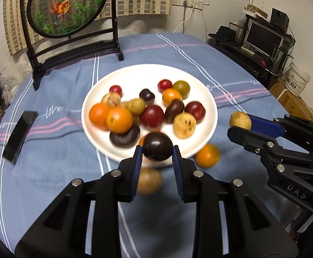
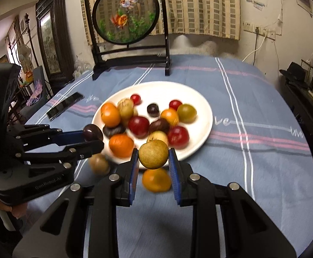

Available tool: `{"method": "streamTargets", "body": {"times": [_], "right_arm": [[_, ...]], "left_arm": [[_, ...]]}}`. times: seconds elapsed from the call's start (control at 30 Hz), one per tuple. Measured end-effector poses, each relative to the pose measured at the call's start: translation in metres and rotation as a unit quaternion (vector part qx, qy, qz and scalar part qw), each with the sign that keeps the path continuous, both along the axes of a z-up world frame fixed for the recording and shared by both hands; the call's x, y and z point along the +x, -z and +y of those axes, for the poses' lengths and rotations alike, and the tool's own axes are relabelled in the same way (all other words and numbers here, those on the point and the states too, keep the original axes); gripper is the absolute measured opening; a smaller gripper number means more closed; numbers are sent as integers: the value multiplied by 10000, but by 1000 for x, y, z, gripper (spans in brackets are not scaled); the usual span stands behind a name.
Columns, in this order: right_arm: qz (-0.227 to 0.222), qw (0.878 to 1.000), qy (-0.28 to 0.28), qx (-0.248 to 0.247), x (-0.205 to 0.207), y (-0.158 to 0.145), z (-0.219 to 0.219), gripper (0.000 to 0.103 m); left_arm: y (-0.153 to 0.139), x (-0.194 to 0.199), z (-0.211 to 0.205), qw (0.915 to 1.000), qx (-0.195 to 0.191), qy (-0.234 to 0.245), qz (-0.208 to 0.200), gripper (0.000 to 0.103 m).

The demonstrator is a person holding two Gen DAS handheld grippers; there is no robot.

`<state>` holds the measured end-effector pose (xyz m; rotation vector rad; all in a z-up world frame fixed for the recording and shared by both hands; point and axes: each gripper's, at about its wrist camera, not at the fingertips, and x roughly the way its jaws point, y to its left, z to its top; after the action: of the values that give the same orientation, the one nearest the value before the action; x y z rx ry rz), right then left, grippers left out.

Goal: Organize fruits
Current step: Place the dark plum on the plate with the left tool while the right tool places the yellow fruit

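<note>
A dark plum is clamped in the left gripper at lower centre; a tan fruit is clamped in the right gripper, before the white plate.

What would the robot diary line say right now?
left gripper: shut on dark plum | right gripper: shut on tan fruit | white plate: holds fruits

Lit from overhead by warm indoor light, fairly dim toward the room's far corners. Strong fisheye bending at every edge, with black vignette in the corners. Motion blur across the round white ceramic plate and its fruit, and across the blue striped tablecloth. Sharp only on the near black gripper fingers. Soft shadow on the cloth just below. Pale glare on the round black-framed goldfish screen.
</note>
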<state>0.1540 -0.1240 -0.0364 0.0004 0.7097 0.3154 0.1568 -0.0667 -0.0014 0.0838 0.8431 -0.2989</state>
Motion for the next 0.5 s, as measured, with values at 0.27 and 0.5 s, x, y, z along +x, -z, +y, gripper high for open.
{"method": "streamTargets", "body": {"times": [0.27, 0.5], "right_arm": [[31, 10000, -1, -67, 48, 1, 9, 28], [175, 9996, -31, -239, 82, 12, 17, 28]], "left_arm": [[1, 47, -4, 9999, 11, -136, 52, 29], [4, 83, -7, 9997, 56, -218, 35, 29]]}}
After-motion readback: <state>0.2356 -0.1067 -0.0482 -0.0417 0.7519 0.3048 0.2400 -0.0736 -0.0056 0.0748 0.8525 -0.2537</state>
